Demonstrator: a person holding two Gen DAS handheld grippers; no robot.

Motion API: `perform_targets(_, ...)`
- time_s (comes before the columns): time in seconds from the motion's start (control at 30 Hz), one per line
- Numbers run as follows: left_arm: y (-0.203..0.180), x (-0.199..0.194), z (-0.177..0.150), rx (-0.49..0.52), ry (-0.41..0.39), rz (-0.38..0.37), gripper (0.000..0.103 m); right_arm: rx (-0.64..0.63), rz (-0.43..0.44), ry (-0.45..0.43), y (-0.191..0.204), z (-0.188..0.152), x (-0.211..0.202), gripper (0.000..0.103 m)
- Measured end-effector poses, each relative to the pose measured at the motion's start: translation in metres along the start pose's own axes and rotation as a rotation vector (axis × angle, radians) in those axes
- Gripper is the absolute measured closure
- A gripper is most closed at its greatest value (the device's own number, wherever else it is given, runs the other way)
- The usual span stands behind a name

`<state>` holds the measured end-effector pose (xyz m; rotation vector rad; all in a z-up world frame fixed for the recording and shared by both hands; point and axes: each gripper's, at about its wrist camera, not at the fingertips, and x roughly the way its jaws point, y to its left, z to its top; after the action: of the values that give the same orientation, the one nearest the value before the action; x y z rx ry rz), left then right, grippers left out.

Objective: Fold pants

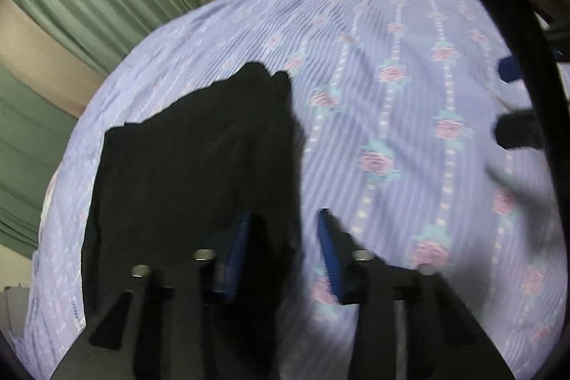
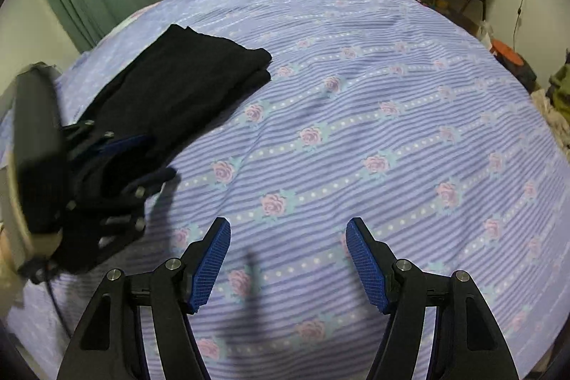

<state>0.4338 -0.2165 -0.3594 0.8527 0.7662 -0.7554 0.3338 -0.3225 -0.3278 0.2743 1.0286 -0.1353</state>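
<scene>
We saw the black pants (image 2: 185,77) lying folded on the bed (image 2: 392,138), toward its left side. The left gripper (image 1: 285,230) hovered released over their near edge, and the right gripper (image 2: 288,237) stood spread above bare bedspread, well apart from them.

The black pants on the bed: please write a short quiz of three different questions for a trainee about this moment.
1. True or false: the right tool is shut on the black pants.
2. Which tool is nearer the pants? A) left tool B) right tool
3. Fill in: the pants lie on a bedspread printed with pink ____.

Key: 1 false, it is open over bare bedspread; 2 A; 3 roses.
</scene>
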Motion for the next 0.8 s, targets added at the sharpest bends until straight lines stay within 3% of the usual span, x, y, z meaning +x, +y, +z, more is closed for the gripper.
perform_targets(0.07, 0.018, 0.005, -0.001, -0.076, 0.014, -0.037, 0.096, 0.002, 0.030, -0.010, 0.003, 0.002, 0.003, 0.036)
perform_targets(0.13, 0.047, 0.007, 0.002, -0.215, 0.019, -0.118, 0.097, 0.002, 0.085, -0.023, 0.008, 0.005, 0.004, 0.036)
perform_targets(0.33, 0.129, 0.017, -0.021, -0.579, 0.011, -0.244, 0.099, -0.012, 0.297, -0.035, 0.029, 0.027, 0.024, 0.040)
perform_targets(0.47, 0.144, 0.023, -0.041, -0.652, 0.020, -0.253, 0.099, -0.034, 0.388, -0.032, 0.047, 0.046, 0.045, 0.050)
perform_targets(0.63, 0.144, 0.031, -0.058, -0.688, 0.029, -0.287, 0.099, -0.113, 0.508, -0.012, 0.080, 0.065, 0.074, 0.054)
perform_targets(0.8, 0.148, 0.035, -0.064, -0.714, 0.011, -0.315, 0.099, -0.271, 0.533, -0.015, 0.116, 0.089, 0.097, 0.055)
